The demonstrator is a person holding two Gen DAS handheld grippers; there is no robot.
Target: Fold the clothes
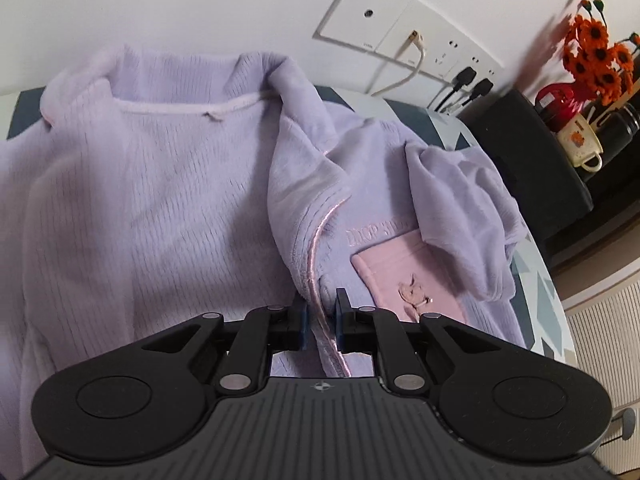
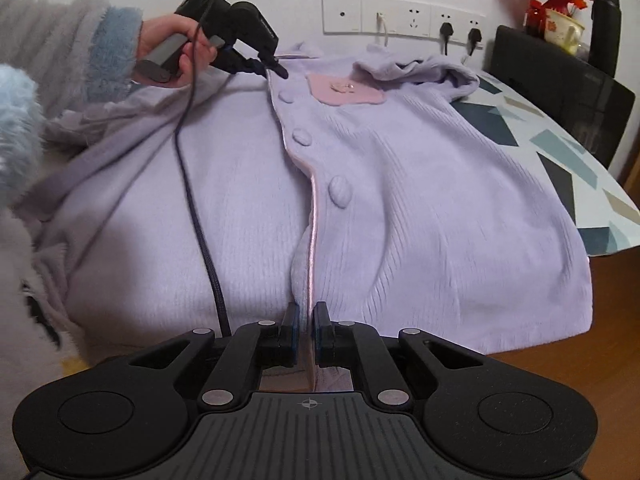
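While the lilac pyjama jacket (image 2: 400,200) lies spread on the patterned surface (image 2: 560,152), its pink-piped front edge (image 2: 312,216) runs lengthwise away from the right hand-held gripper (image 2: 306,330), which is clenched on that edge at the hem end. Farther along the same edge, beside the pink pocket (image 1: 408,276), the left hand-held gripper (image 1: 322,320) pinches it too. Both grips sit on one line, so the front panel should swing over as one piece.
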